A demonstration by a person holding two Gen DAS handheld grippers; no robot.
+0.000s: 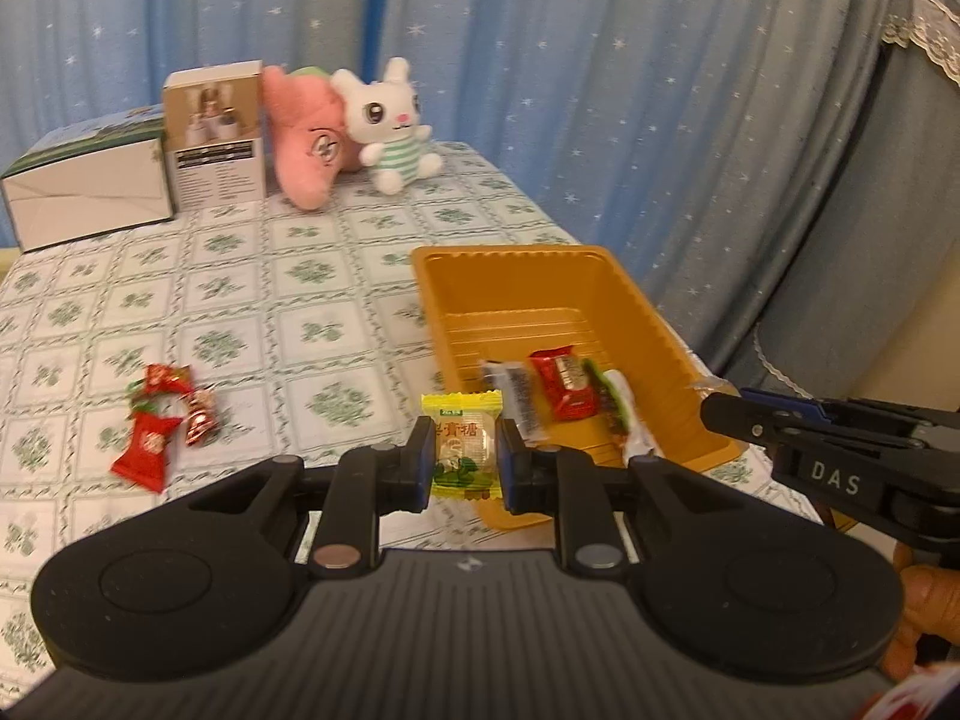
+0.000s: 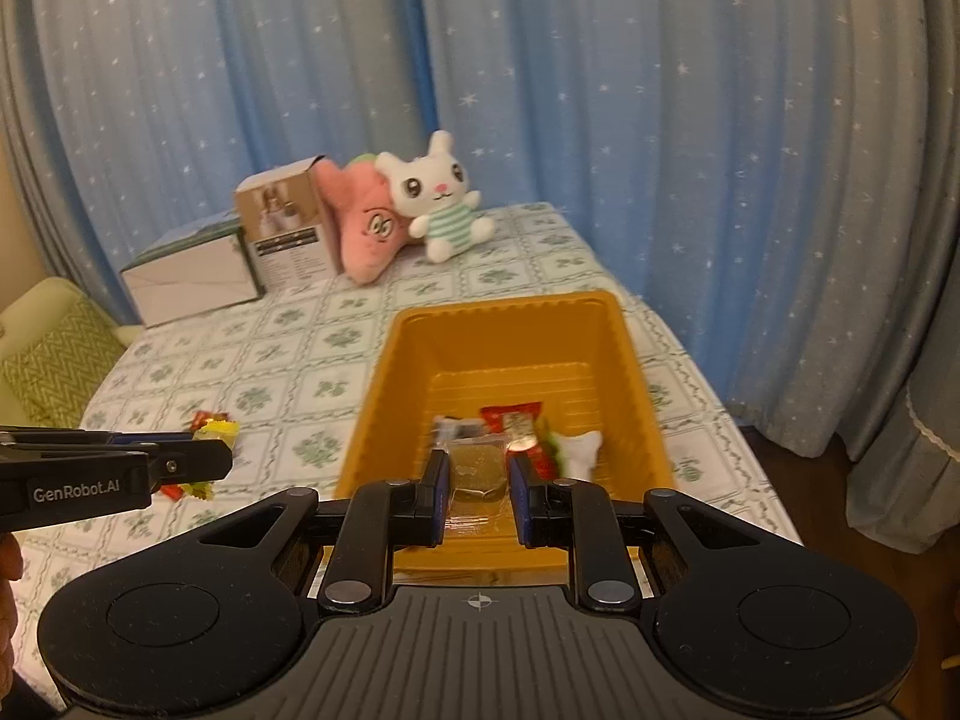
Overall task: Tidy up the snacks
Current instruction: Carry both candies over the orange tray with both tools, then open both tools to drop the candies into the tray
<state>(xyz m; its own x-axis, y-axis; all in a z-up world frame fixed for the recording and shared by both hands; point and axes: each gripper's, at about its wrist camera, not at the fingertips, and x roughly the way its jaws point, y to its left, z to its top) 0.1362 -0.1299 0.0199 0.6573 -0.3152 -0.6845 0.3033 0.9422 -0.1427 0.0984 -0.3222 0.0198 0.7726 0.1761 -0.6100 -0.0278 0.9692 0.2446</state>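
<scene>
a: two snacks are in the air at once. the left tongs point(image 1: 465, 459) are clamped on a yellow candy point(image 1: 462, 450), gripped across its flat sides so the printed face looks back at the camera, held just short of the orange tray's point(image 1: 645, 300) near corner.

b: and the right tongs point(image 2: 477, 489)?

a: closed on a clear-wrapped cookie point(image 2: 477, 471), a round brownish disc in see-through film, hanging over the near end of the tray. the clamp sits on the wrapper's edges, which i'd guess spares the cookie from being crushed.

b: what's already in the tray?

a: a red packet point(image 1: 564, 384), a dark-printed clear packet point(image 1: 517, 399) and a green-and-white wrapper point(image 1: 618, 414), all bunched at the near end. the far end is bare, likely because drops come from this side.

b: what's left out?

a: on the worktop point(image 1: 252, 324), well to the left of the tray, a little cluster of red candies point(image 1: 157, 420) with a shiny twisted one beside them. the plush rabbit point(image 1: 393, 126), pink plush point(image 1: 312, 138) and boxes point(image 1: 120, 162) at the far edge look like no part of it.

b: next?

a: i'd judge both pieces want releasing over the tray. the yellow one needs carrying further right first, since it isn't clearly over the rim. with both tongs crowding the same corner, they could knock each other.
</scene>
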